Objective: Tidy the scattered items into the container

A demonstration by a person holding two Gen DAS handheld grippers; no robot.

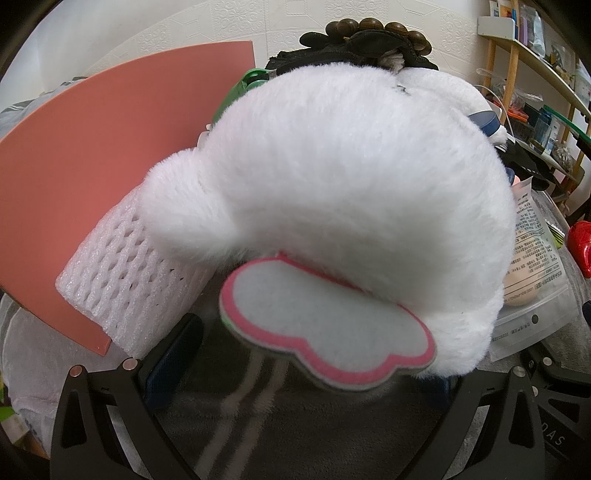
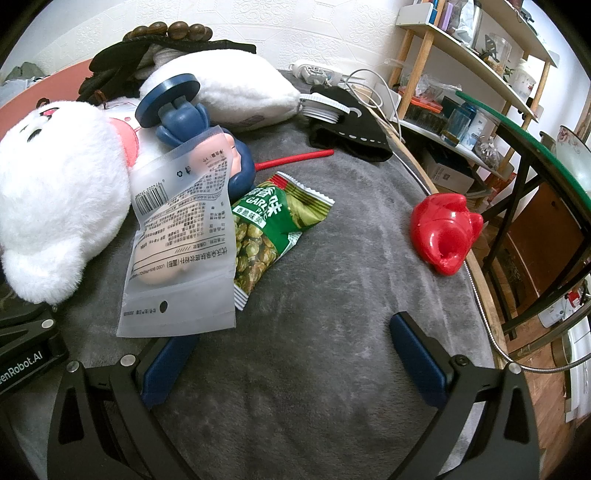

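A big white plush toy (image 1: 332, 177) fills the left wrist view, with a cloud-shaped felt tag (image 1: 325, 325) edged in pink hanging toward me. My left gripper (image 1: 314, 362) is open right under the plush; its left finger pad (image 1: 173, 354) shows, the right one is mostly hidden by fur. In the right wrist view the same plush (image 2: 55, 184) lies on the grey blanket (image 2: 295, 387). My right gripper (image 2: 291, 332) hangs open over bare blanket, just short of a frosted zip bag (image 2: 177, 258) and a green snack packet (image 2: 269, 225).
A pink board (image 1: 92, 155) and a white foam net sleeve (image 1: 122, 273) stand left of the plush. A blue figurine (image 2: 184, 110), a red straw (image 2: 295, 157), a red plastic toy (image 2: 443, 229), black cloth (image 2: 351, 136) and wooden beads (image 2: 177, 31) lie around. Shelves (image 2: 461, 74) stand at the right.
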